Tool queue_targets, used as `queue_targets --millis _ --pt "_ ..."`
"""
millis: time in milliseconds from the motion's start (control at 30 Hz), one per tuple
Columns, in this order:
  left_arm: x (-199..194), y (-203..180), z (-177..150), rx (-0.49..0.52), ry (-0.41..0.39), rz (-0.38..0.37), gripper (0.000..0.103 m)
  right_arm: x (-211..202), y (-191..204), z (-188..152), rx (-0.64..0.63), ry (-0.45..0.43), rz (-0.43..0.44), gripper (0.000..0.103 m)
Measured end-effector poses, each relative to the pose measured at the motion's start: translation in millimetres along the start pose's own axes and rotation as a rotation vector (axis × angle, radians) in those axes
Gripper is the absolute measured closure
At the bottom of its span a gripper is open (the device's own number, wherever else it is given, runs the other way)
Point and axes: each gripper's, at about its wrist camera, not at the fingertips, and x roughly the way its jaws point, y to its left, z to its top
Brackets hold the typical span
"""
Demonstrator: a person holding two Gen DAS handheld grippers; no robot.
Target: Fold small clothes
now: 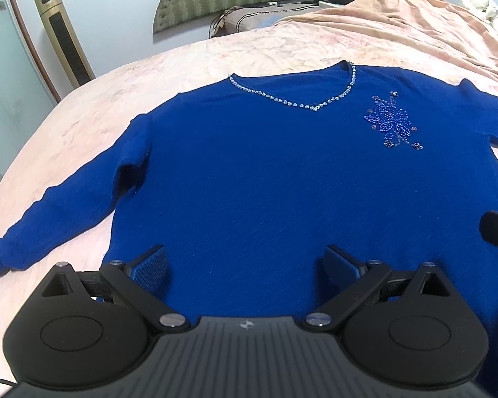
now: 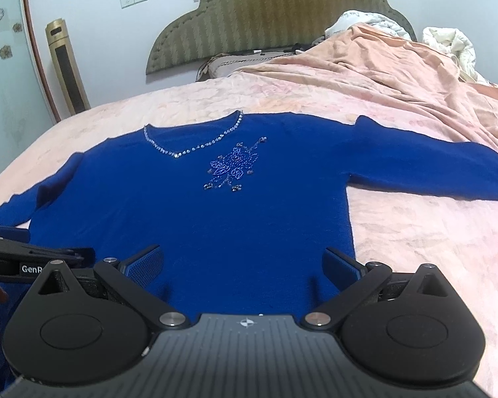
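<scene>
A royal-blue long-sleeved sweater lies flat, front up, on the pink bed, with a beaded V-neck and a beaded flower on the chest; it also shows in the right wrist view. Both sleeves are spread outward. My left gripper is open and empty, just above the sweater's bottom hem, left of middle. My right gripper is open and empty over the hem's right part, close to the sweater's right edge. The left gripper's body shows at the left of the right wrist view.
The pink bedsheet lies around the sweater. A rumpled peach blanket and white bedding are heaped at the far right. A green headboard and a gold tower fan stand behind.
</scene>
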Motion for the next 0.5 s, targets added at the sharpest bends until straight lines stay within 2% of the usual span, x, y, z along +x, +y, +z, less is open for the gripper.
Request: queue_targets --millis 267,500 --pt "-1 -12 7 0.019 -0.002 -0.012 0.002 -2 -23 1 0.095 -0.047 0.072 0.000" --pt "2 -29 13 0.052 -0.001 -0.015 0.002 -5 -30 1 0.077 -0.070 0.085 0.000"
